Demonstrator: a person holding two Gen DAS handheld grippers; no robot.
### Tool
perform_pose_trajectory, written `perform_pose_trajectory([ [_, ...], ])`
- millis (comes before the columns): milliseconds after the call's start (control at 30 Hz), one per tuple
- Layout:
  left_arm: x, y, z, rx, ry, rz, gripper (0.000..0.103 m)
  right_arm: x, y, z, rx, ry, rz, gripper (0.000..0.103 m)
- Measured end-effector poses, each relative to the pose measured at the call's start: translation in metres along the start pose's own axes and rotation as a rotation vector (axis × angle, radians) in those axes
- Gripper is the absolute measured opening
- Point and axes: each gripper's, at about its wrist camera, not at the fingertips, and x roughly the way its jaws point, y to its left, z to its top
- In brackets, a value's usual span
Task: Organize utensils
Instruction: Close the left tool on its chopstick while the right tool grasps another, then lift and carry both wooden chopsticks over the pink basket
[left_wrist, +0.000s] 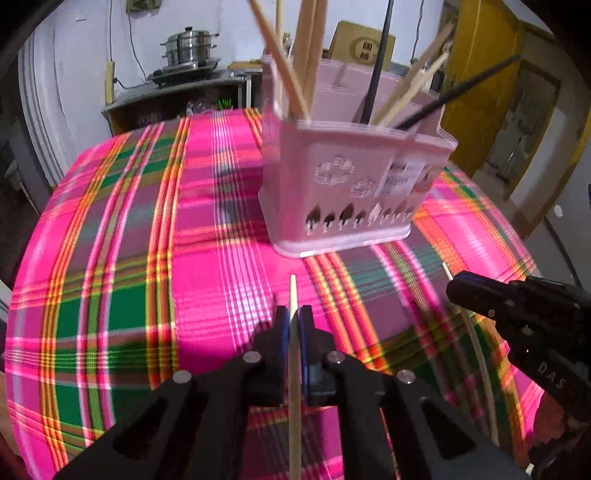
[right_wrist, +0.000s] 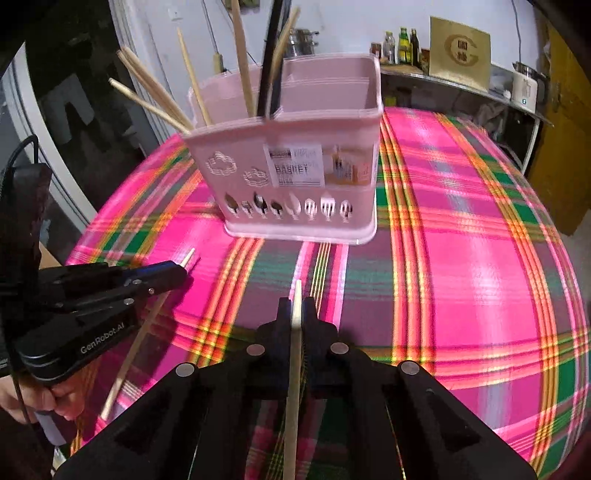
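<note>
A pink utensil basket (left_wrist: 354, 177) (right_wrist: 295, 170) stands on the plaid tablecloth (left_wrist: 129, 258), with several wooden and black chopsticks upright in its left side. In the left wrist view my left gripper (left_wrist: 294, 312) is shut on a wooden chopstick (left_wrist: 294, 387) whose tip points toward the basket. My right gripper (right_wrist: 296, 310) is likewise shut on a pale chopstick (right_wrist: 293, 369). Each gripper shows in the other's view: the right gripper (left_wrist: 454, 291) with its chopstick (left_wrist: 478, 354), and the left gripper (right_wrist: 183, 271) with its chopstick (right_wrist: 136, 343). Both are held just short of the basket.
The round table's cloth (right_wrist: 480, 258) drops off at the edges. Behind stand a counter with a steel steamer pot (left_wrist: 190, 46), a cardboard box (right_wrist: 460, 51), bottles (right_wrist: 404, 46), a white kettle (right_wrist: 526, 88) and a yellow door (left_wrist: 480, 85). A person's hand (right_wrist: 55, 400) holds the left gripper.
</note>
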Motion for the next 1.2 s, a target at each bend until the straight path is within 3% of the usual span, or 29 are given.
perform_pose_trajectory([
  [533, -0.104, -0.010, 0.030, 0.027, -0.237, -0.055, 0.006, -0.090, 0.005, 0.030, -0.025, -0.225, 0.051, 0.005],
  [1200, -0.137, -0.022, 0.009, 0.071, -0.267, -0.064, 0.006, -0.127, 0.019, 0.011, -0.098, -0.283, 0.049, 0.005],
])
